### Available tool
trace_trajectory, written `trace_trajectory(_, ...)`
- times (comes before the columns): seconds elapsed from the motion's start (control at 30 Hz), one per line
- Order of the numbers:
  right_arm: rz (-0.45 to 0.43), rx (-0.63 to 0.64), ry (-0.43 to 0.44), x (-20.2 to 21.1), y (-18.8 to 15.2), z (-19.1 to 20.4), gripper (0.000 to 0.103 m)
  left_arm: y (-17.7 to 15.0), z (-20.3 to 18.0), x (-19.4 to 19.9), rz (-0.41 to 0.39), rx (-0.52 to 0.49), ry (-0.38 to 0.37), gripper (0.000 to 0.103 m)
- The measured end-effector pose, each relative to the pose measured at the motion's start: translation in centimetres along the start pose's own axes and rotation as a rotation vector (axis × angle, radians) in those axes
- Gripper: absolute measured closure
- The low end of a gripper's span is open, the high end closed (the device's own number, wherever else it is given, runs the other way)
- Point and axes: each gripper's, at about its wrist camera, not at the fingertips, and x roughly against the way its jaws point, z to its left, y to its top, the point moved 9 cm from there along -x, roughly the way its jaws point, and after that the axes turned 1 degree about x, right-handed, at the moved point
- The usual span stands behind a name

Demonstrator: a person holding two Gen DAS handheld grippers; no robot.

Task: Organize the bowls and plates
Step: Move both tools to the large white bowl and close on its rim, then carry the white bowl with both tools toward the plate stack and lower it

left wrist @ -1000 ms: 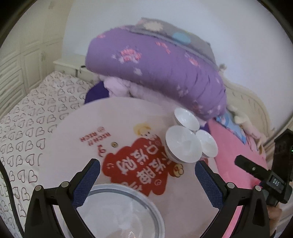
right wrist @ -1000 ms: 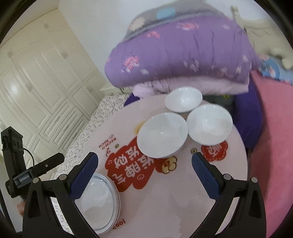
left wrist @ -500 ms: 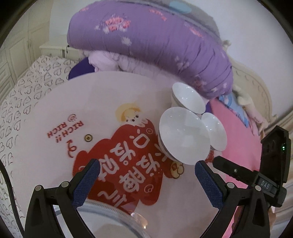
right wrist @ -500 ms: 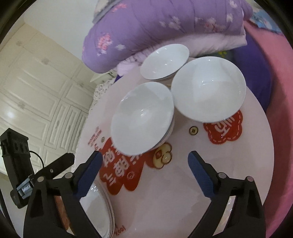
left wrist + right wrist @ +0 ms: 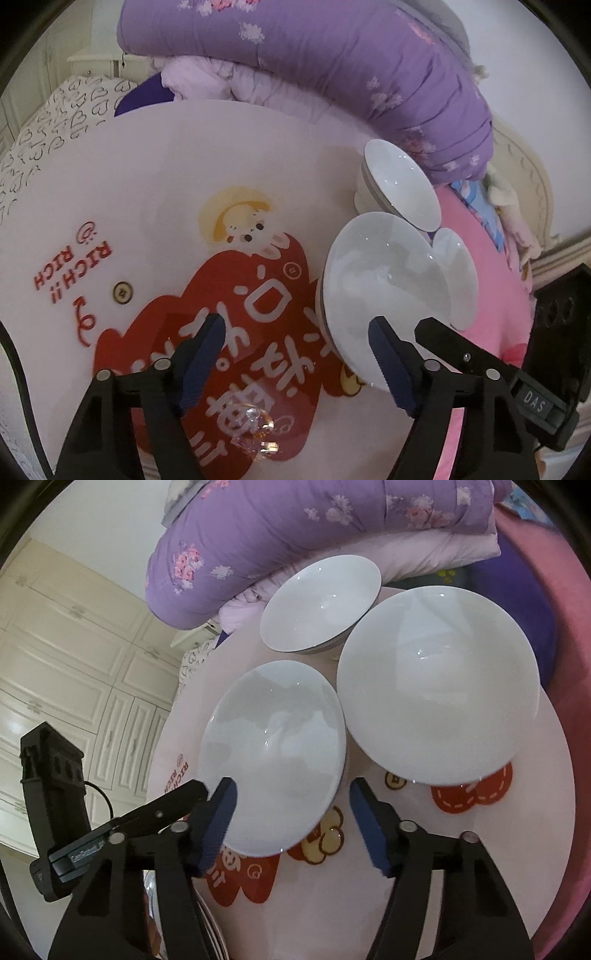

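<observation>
Three white bowls stand close together on a round pink table (image 5: 184,177). The near bowl (image 5: 271,755) also shows in the left wrist view (image 5: 380,291). A larger bowl (image 5: 439,686) is to its right and a smaller bowl (image 5: 321,602) behind. My right gripper (image 5: 293,816) is open, its fingers on either side of the near bowl's front rim. My left gripper (image 5: 295,354) is open over the red print, its right finger (image 5: 391,365) in front of the near bowl's edge. Glass plates (image 5: 210,923) lie at the lower left, mostly hidden.
A rolled purple quilt (image 5: 332,62) and pale bedding press against the table's far edge. Pink bedding (image 5: 487,280) lies to the right. White wardrobe doors (image 5: 74,657) stand at the left. The table's right edge is close to the large bowl.
Both grippers have moved forward toward the bowls and their jaws have narrowed. The glass plates have slipped out of the left wrist view.
</observation>
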Motion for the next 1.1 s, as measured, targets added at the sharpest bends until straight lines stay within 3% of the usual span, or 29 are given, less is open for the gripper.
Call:
trace_trajectory(0.17, -0.002, -0.009, -0.025, -1.0, 0.5, -0.4, 0.047, 1.2, -0.2, -2.3, 0.025, 0.021, -0.005, 0.049)
trace_trajectory(0.23, -0.009, -0.003, -0.038, -1.1, 0.6, -0.5, 0.053, 1.2, -0.5, -3.2, 0.039, 0.018, -0.013, 0.071)
trace_trajectory(0.33, -0.022, 0.005, -0.067, -1.1, 0.8, -1.3, 0.075, 1.3, -0.8, -4.3, 0.066, 0.037, -0.055, 0.095)
trace_trajectory(0.37, -0.026, 0.013, -0.079, -1.0, 0.8, -1.5, 0.081, 1.3, -0.9, -4.5, 0.066, 0.045, -0.061, 0.096)
trace_trajectory(0.5, -0.027, 0.043, -0.101, -1.0, 0.8, -1.6, 0.083, 1.3, -1.1, -4.6, 0.040, 0.030, -0.029, 0.096)
trace_trajectory(0.87, -0.022, 0.077, -0.088, -0.9, 0.2, -0.3, 0.084, -0.1, -0.8, -2.5, 0.023, 0.034, -0.006, 0.096)
trace_trajectory(1.1, -0.046, 0.119, -0.074, 1.2, -0.7, 1.4, 0.084, -1.4, -1.2, 0.9, -0.014, 0.013, -0.019, 0.096)
